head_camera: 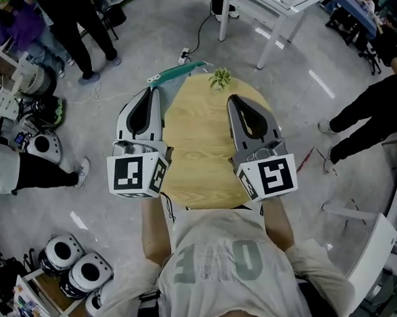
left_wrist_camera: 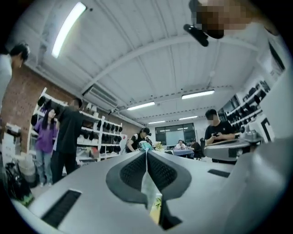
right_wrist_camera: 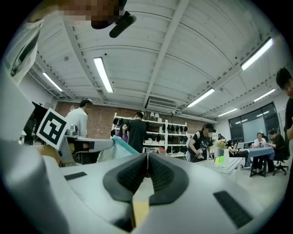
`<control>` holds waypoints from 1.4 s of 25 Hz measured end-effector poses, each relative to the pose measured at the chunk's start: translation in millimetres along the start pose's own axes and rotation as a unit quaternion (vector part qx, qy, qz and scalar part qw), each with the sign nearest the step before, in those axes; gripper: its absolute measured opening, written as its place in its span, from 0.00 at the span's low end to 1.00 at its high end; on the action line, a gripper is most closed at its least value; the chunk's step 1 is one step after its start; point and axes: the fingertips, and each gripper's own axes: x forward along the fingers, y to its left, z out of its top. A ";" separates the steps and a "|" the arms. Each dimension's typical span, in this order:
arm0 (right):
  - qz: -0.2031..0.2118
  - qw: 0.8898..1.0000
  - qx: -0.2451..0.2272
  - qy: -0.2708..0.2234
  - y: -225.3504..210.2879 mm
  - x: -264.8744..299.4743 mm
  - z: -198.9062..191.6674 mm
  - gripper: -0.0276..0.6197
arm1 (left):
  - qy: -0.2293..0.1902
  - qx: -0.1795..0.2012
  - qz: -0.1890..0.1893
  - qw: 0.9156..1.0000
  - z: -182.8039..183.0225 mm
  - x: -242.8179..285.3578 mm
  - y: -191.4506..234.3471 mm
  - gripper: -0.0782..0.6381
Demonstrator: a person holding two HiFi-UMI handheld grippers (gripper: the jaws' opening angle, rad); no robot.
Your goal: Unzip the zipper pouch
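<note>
Your left gripper (head_camera: 152, 91) has its ribbed black jaws clenched on one end of the soft teal zipper pouch (head_camera: 180, 71). The pouch stretches out slim and flat over the far rim of the round, pale wood-grain worktop (head_camera: 199, 164). Your right gripper (head_camera: 233, 99) is pressed closed on nothing. A small leafy plant (head_camera: 220, 77) sits near the pouch.

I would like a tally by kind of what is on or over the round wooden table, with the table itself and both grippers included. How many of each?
Grippers: 2 (left gripper, shut on the pouch's end; right gripper, shut, with nothing in it)
Teal zipper pouch: 1
Small plant: 1
Round wooden table: 1
Total: 5
</note>
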 end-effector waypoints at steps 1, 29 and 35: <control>0.003 1.000 0.001 -0.003 1.9 -0.2 2.6 0.09 | -0.005 0.024 0.002 1.000 5.8 -3.3 -4.0 0.15; 0.190 0.979 0.072 0.010 81.7 31.2 48.0 0.26 | 0.014 0.240 -0.058 0.969 4.5 -33.9 -87.0 0.15; 0.181 0.979 0.097 -0.010 79.6 26.9 58.0 0.13 | 0.009 0.243 -0.050 0.969 8.8 -38.4 -85.0 0.15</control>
